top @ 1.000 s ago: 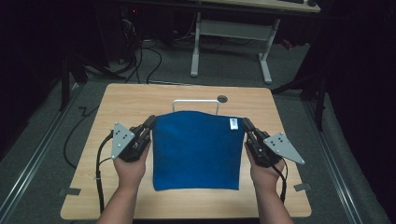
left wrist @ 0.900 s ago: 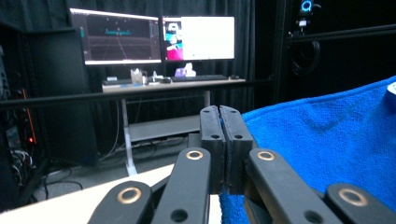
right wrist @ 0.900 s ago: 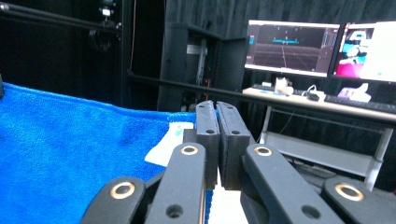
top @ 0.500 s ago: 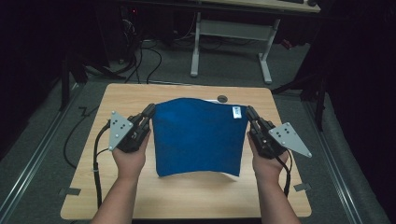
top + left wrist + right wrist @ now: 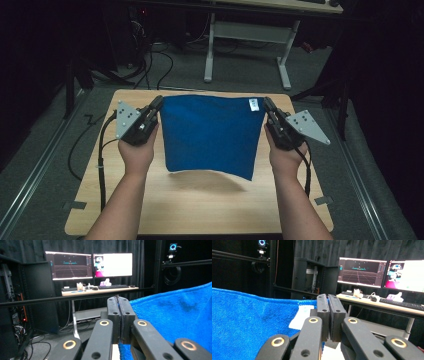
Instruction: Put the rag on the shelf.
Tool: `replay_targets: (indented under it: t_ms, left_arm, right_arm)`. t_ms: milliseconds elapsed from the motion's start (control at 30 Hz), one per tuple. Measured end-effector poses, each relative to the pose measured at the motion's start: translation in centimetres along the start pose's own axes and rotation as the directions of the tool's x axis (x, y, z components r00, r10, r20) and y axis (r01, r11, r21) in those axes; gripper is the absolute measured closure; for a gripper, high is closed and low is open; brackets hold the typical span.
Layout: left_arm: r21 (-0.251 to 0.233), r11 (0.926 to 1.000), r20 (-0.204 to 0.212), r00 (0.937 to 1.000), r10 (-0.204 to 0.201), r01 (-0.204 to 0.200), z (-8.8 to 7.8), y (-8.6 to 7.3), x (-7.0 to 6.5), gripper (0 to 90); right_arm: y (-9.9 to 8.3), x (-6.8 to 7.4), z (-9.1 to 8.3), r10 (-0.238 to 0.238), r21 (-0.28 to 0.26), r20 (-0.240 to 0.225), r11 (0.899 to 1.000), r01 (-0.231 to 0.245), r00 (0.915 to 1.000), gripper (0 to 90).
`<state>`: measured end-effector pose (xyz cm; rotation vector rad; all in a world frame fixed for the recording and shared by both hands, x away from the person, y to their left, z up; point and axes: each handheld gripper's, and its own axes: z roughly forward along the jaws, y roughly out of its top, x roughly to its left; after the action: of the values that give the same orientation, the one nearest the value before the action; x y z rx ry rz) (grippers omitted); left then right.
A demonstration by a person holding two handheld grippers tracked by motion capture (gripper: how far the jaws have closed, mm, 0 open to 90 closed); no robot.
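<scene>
Blue terry-cloth towel [image 5: 210, 135]: held up above the light wooden bench [image 5: 200, 210], spread flat between both claws, top edge taut, lower edge hanging free and curling, shadow cast on the bench beneath. White label [image 5: 253, 104] at the towel's top corner, nearest the right claw; seen again as a pale tag [image 5: 300, 316] just beside the jaws in the right gripper view.

Left claw [image 5: 155, 106]: at the towel's top left corner, jaws pressed together on the cloth's edge; in the left gripper view [image 5: 121, 315] blue towel [image 5: 175, 317] spreading away from the closed jaws. Grey three-cornered plate on top, black cable [image 5: 102, 155] trailing down off the towel's left side.

Right claw [image 5: 268, 107]: at the towel's top right corner, jaws clamped flat on the cloth; in the right gripper view [image 5: 328, 315] towel [image 5: 249, 322] stretching off from them.

Beyond the towel: two lit monitors [image 5: 92, 265] on a far desk, white desk frame [image 5: 247, 35], dark carpeted floor [image 5: 45, 150] with cables.
</scene>
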<state>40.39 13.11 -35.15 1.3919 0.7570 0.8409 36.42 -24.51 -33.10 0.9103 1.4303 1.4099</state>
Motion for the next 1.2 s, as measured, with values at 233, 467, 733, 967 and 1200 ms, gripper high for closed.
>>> replay_targets:
  t_ms: [233, 467, 733, 967, 1200]
  left_arm:
    - [0.029, 0.9995, -0.027, 0.9996, 0.012, -0.011, 2.5, 0.4, 1.6, 89.4]
    - [0.066, 0.9959, -0.057, 0.9962, 0.066, -0.062, 4.9, 1.1, 2.5, 89.4]
    - [0.096, 0.9909, -0.069, 0.9924, 0.101, -0.094, 7.4, 1.8, 3.8, 89.4]
    - [0.159, 0.9793, -0.065, 0.9884, 0.137, -0.126, 9.9, 0.0, 4.2, 89.4]
    - [0.253, 0.9656, -0.044, 0.9963, 0.074, -0.061, 11.4, -4.5, 4.4, 89.4]
  right_arm:
    - [0.9, -0.7, 2.5, -0.004, 0.024, 0.006, 1.000, 0.004, 1.0000, 89.0]
    - [1.6, -1.4, 5.1, -0.017, 0.058, 0.026, 0.998, 0.015, 0.9995, 89.0]
    - [1.9, -2.3, 7.8, -0.052, 0.082, 0.049, 0.995, 0.048, 0.9974, 89.0]
    - [-0.1, -3.5, 10.6, -0.075, 0.162, 0.063, 0.985, 0.064, 0.9952, 89.0]
    - [-4.1, -4.1, 11.9, -0.074, 0.256, 0.072, 0.965, 0.053, 0.9947, 89.0]
